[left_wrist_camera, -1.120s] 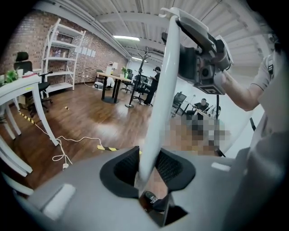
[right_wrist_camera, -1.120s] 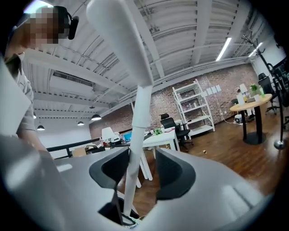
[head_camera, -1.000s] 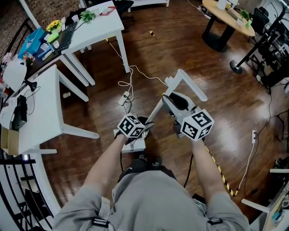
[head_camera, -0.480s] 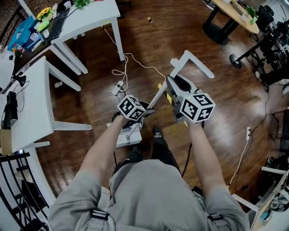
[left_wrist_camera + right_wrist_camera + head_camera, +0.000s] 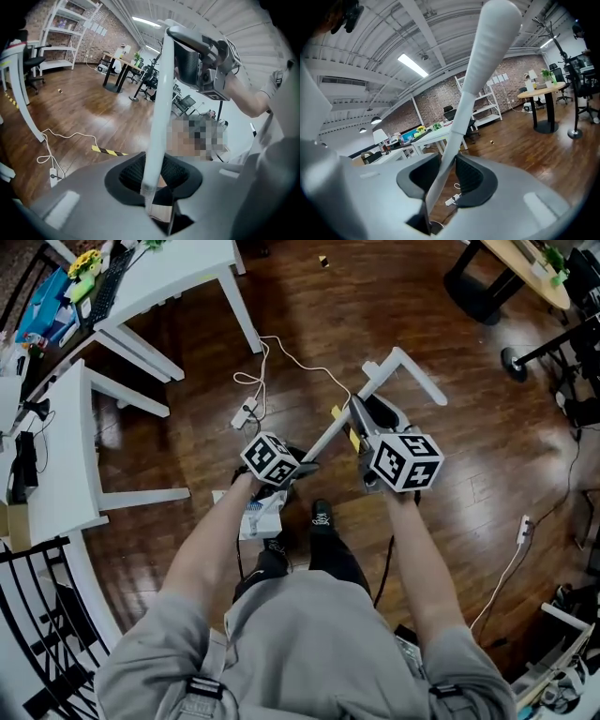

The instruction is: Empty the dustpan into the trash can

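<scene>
A dustpan with a long white handle (image 5: 330, 434) hangs over the wooden floor, its pale pan (image 5: 255, 518) low at the left and its T-shaped grip (image 5: 405, 369) up at the right. My left gripper (image 5: 302, 466) is shut on the lower part of the handle (image 5: 157, 117), which runs up between the left gripper's jaws (image 5: 152, 177). My right gripper (image 5: 362, 420) holds the handle (image 5: 478, 79) higher up. The right gripper's jaws (image 5: 445, 176) are opening slightly, while its pads still touch the handle. No trash can shows in any view.
White tables (image 5: 66, 456) stand at the left, one with a keyboard and clutter (image 5: 94, 292). A power strip with a white cable (image 5: 246, 413) lies ahead beside yellow-black tape (image 5: 342, 425). The person's shoe (image 5: 321, 514) is below the handle. A round table's dark base (image 5: 483, 287) stands at top right.
Both grippers have carried the dustpan along over the floor as the person steps. The pan sits higher in the head view and the T-grip has swung up and right. Both still grip the handle.
</scene>
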The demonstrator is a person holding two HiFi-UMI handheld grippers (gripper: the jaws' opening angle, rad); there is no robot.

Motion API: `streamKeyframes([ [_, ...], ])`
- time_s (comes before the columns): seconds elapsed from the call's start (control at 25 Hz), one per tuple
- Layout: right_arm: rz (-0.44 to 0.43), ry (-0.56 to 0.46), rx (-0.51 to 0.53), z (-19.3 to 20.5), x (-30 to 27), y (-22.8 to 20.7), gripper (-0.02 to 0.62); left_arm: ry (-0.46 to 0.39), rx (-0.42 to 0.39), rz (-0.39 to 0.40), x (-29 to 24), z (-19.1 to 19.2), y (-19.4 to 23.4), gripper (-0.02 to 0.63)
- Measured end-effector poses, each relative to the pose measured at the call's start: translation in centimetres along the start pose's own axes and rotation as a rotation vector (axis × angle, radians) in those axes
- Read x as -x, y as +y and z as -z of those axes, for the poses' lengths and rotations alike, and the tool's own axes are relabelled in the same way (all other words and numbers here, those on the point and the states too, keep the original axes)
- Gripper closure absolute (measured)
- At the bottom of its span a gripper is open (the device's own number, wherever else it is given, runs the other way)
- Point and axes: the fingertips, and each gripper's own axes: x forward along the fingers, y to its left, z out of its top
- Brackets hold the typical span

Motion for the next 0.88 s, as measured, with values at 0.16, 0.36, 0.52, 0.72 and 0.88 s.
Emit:
streamKeyframes([
  [0.16,0.001,0.034,-0.013,0.4,-1.1,-2.2,0.488,0.015,0.023,-0.022,-1.0,-0.7,1.3,0.517],
  [0.36,-0.003,0.068,0.001,0.7,-2.2,-3.6,0.483,0.012,0.051,-0.038,-1.6,-1.1,2.2,0.518],
  [0.52,-0.006,0.079,-0.012,0.6,-3.2,-4.6,0.483,0.013,0.06,-0.056,-2.1,-1.5,2.9,0.52],
  [0.72,0.02,0.089,-0.062,0.3,-4.3,-5.6,0.486,0.024,0.061,-0.028,-2.1,-2.2,3.0,0.526],
  [0.88,0.056,0.108,-0.107,-0.1,-4.9,-7.6,0.486,0.018,0.061,-0.009,-2.4,-3.4,2.8,0.532],
])
